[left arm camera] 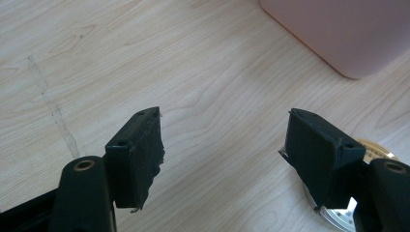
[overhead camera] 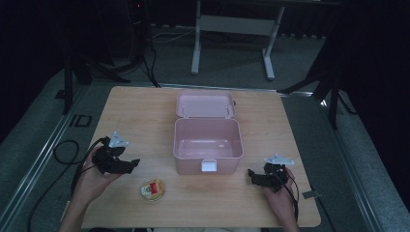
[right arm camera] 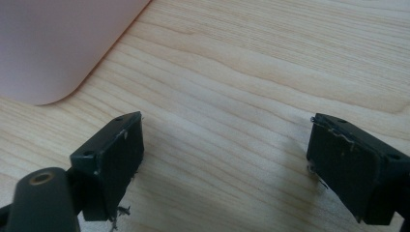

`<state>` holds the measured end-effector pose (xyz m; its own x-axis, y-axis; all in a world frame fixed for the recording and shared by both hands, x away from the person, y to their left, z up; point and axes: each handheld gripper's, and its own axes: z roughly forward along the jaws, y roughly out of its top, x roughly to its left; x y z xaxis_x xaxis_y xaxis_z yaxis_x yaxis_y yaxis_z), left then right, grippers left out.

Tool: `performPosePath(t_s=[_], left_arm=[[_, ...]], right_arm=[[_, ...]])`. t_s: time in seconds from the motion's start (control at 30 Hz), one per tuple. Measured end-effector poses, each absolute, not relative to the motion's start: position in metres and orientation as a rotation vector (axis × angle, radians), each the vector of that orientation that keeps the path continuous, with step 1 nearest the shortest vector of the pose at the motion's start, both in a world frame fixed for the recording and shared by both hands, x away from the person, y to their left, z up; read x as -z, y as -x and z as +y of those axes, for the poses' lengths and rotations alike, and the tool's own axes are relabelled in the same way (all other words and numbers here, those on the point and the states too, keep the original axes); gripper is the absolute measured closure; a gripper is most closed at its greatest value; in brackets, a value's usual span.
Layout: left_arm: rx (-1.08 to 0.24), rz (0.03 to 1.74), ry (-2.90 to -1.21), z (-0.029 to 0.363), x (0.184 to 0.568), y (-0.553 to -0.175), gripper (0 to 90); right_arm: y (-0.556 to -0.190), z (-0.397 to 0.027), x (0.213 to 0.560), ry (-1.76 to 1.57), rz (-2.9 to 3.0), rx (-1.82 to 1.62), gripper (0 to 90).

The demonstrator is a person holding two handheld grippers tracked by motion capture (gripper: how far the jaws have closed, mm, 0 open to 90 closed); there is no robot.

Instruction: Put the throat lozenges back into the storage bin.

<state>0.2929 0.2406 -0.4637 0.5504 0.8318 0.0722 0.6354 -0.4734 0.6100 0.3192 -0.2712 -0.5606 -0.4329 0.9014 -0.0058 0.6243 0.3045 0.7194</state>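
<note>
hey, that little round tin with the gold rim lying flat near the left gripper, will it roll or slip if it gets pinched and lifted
The round tin lies flat on the wooden table, so it probably won't roll as it sits. Its low, smooth metallic rim looks hard to catch and may slip between the fingers. It seems small and likely light, so a nudge would probably slide it.

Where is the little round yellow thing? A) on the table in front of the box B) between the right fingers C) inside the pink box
A: the little round yellow thing lies on the table, in front of the open pink box and outside it.
</note>
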Motion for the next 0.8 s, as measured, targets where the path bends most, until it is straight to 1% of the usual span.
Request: performPosePath(t_s=[0.57,0.7,0.8], left_arm=[[-0.472,1.103,-2.357,0.228,0.454,-0.286,28.2],[-0.470,1.091,-2.389,0.224,0.454,-0.284,26.4],[-0.473,1.086,-2.405,0.223,0.453,-0.283,23.0]], right_arm=[[-0.319,-0.271,0.561,-1.361,2.168,-0.916,12.9],[-0.319,-0.271,0.561,-1.361,2.167,-0.916,12.9],[-0.319,-0.271,0.561,-1.361,2.168,-0.916,12.9]])
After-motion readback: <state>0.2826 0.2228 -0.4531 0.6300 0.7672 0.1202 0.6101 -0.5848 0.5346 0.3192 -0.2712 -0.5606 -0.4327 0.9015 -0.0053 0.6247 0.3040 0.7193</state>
